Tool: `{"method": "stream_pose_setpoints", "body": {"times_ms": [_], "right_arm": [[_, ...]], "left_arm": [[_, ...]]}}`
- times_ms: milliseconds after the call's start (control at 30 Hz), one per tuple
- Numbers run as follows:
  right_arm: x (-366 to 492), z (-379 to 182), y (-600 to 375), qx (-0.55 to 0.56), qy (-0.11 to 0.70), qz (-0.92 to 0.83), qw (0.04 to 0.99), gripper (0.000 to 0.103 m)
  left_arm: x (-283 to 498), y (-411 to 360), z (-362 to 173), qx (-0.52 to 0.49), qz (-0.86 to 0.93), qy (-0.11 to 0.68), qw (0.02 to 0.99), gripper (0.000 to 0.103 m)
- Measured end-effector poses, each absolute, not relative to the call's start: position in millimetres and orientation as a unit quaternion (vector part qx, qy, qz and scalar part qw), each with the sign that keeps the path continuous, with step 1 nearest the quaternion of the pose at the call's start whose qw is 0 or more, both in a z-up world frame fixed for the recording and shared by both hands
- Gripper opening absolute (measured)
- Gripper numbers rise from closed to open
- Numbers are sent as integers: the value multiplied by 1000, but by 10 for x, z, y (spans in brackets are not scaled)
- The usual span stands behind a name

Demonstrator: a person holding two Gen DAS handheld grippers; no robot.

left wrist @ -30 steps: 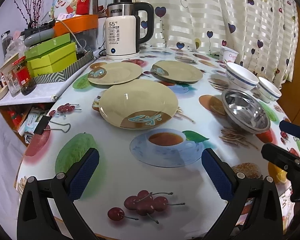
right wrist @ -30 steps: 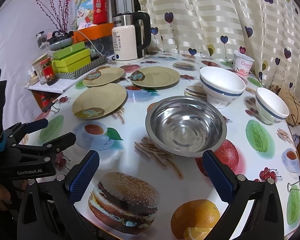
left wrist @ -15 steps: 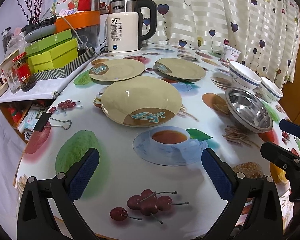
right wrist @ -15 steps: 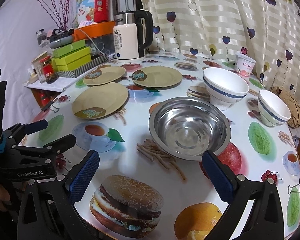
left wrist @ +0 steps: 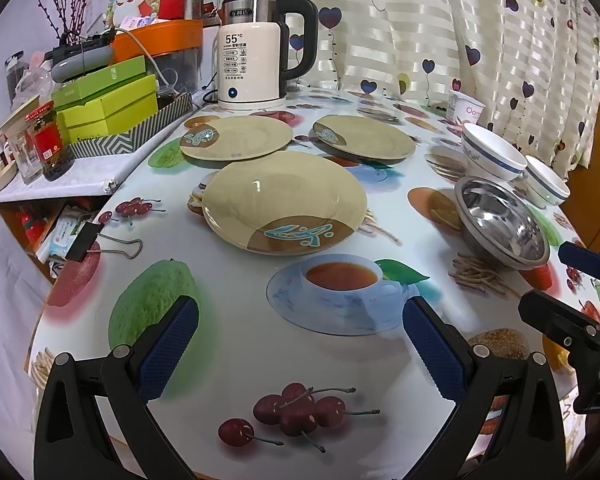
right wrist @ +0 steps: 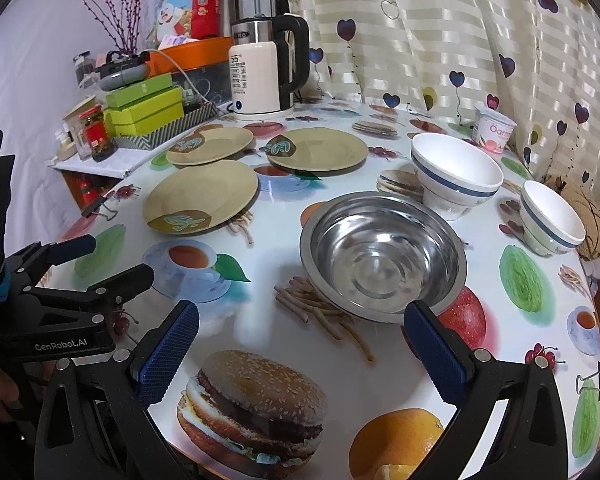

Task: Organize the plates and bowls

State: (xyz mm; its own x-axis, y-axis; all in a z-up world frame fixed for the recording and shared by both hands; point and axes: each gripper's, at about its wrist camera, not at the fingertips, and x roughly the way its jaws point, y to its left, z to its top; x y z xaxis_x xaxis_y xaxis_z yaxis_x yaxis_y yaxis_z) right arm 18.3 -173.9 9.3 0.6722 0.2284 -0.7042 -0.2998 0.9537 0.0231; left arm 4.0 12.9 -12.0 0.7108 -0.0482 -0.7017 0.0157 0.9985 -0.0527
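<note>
Three tan plates lie apart on the table: a near one (left wrist: 284, 200) (right wrist: 202, 196), a far left one (left wrist: 236, 137) (right wrist: 210, 145) and a far right one (left wrist: 362, 136) (right wrist: 318, 148). A steel bowl (left wrist: 502, 222) (right wrist: 382, 254) sits right of them. A large white bowl (left wrist: 492, 152) (right wrist: 456, 170) and a small white bowl (left wrist: 546, 180) (right wrist: 552, 218) stand behind it. My left gripper (left wrist: 300, 344) is open and empty, just short of the near plate. My right gripper (right wrist: 300, 344) is open and empty, just short of the steel bowl.
A kettle (left wrist: 256, 52) stands at the back. Green boxes (left wrist: 108, 108) and jars (left wrist: 46, 140) sit on a shelf at left. A yogurt cup (right wrist: 494, 128) stands by the curtain. A binder clip (left wrist: 100, 240) holds the printed tablecloth at the left edge.
Both grippers have moved slightly forward and lower toward the table; the plates and bowls look a little closer. Nothing on the table has moved.
</note>
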Motion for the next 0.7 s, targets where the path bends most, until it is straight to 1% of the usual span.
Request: {"method": "stream_pose_setpoints", "body": {"times_ms": [700], "right_arm": [[183, 174, -1712, -43, 364, 148, 918, 103]], "left_arm": [[22, 171, -47, -22, -15, 373, 927, 102]]}}
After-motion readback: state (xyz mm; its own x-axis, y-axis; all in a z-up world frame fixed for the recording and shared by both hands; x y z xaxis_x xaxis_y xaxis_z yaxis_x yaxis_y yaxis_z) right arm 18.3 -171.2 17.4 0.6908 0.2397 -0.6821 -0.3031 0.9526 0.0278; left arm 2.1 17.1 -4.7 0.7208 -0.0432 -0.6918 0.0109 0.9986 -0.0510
